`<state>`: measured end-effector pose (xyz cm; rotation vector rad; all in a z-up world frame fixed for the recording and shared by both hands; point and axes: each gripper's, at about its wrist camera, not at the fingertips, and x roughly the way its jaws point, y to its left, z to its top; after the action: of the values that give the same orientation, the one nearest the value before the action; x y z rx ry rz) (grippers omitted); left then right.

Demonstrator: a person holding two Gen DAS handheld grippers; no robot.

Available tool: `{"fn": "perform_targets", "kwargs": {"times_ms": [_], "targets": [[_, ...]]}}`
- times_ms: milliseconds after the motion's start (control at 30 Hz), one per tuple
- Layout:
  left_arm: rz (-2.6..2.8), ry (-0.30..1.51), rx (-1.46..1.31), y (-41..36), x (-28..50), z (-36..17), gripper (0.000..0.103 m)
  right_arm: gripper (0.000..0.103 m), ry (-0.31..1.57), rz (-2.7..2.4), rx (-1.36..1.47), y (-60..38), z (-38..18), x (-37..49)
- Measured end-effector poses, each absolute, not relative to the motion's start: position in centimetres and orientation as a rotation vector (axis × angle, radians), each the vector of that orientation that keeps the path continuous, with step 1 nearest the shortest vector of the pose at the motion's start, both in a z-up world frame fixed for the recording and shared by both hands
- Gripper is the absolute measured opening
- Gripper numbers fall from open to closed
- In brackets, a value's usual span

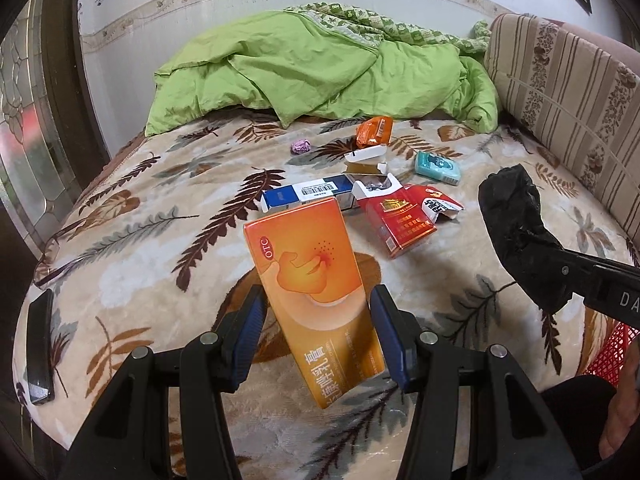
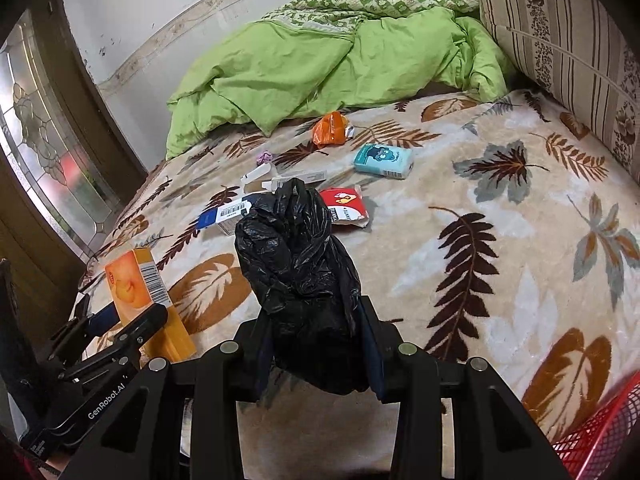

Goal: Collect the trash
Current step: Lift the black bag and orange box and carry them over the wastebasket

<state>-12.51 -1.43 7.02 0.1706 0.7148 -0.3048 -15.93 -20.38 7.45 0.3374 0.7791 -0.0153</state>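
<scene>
My left gripper point(image 1: 316, 320) is shut on a long orange medicine box point(image 1: 312, 280), held above the leaf-patterned bed; the same orange medicine box point(image 2: 138, 292) shows at lower left in the right wrist view. My right gripper point(image 2: 316, 340) is shut on a crumpled black plastic bag point(image 2: 296, 264), seen as the black plastic bag point(image 1: 520, 236) at the right of the left wrist view. On the blanket lie a blue-and-white box point(image 1: 308, 194), a torn red pack point(image 1: 404, 216), a white opened carton point(image 1: 366, 160), an orange wrapper point(image 1: 374, 130), a teal tissue pack point(image 1: 438, 168) and a purple paper ball point(image 1: 301, 146).
A green quilt point(image 1: 320, 72) is bunched at the far end of the bed, with a striped headboard cushion point(image 1: 568, 92) on the right. A red mesh basket point(image 2: 600, 436) stands at the bed's near right edge. A dark phone point(image 1: 40, 348) lies at the left edge.
</scene>
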Motion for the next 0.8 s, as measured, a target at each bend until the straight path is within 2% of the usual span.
{"fn": "perform_targets", "kwargs": {"times_ms": [800], "targets": [[-0.380,0.738,0.079,-0.6,-13.2,8.3,0.052,0.041,0.752,-0.021,0.353,-20.5,8.1,-16.7]]}}
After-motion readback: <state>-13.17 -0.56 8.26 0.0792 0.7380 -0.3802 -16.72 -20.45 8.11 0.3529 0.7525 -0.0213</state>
